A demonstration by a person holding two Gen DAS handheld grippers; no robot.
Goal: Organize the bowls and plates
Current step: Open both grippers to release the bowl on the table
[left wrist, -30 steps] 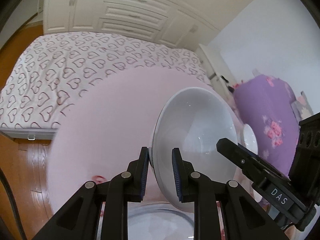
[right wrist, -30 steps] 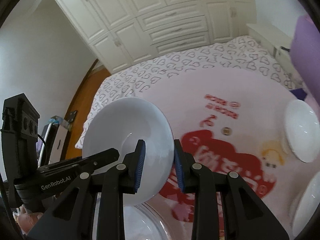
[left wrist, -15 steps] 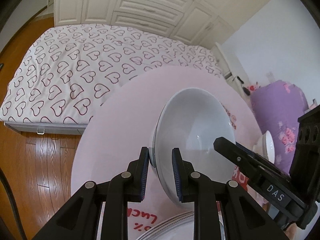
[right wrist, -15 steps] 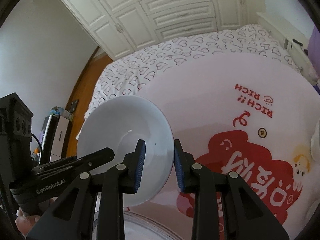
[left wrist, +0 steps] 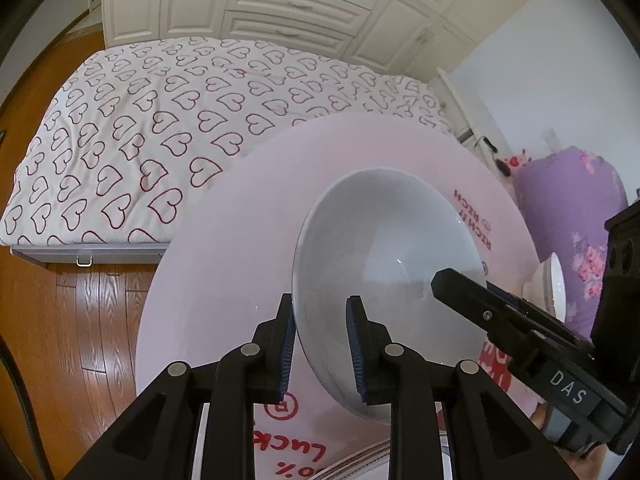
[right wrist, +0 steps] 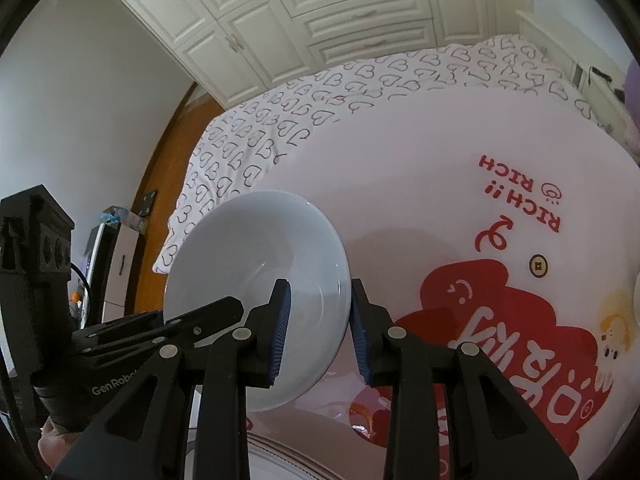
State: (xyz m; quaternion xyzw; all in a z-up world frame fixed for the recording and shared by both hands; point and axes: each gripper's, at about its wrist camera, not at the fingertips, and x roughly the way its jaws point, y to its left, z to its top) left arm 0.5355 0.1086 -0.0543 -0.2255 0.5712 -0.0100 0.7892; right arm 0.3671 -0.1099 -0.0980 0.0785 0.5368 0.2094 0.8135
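A white bowl (left wrist: 384, 264) is held tilted in the air above the round pink table (left wrist: 240, 248). My left gripper (left wrist: 320, 344) is shut on its left rim. My right gripper (right wrist: 316, 332) is shut on the opposite rim of the same bowl (right wrist: 256, 280). The right gripper's black fingers (left wrist: 492, 316) show at the right of the left wrist view, and the left gripper's fingers (right wrist: 168, 328) show at the left of the right wrist view. A rimmed plate (right wrist: 280, 460) lies on the table just below the bowl.
Another white bowl (left wrist: 552, 284) stands at the table's right edge. The table (right wrist: 440, 184) carries red print. Beyond it are a bed with a heart-pattern cover (left wrist: 160, 128), white cupboards (left wrist: 280, 0), a purple bundle (left wrist: 576, 208) and wooden floor (left wrist: 72, 340).
Both grippers have carried the bowl together, still gripped, and both views have shifted: more of the table and the bed shows, and the plate sits lower in the frames.
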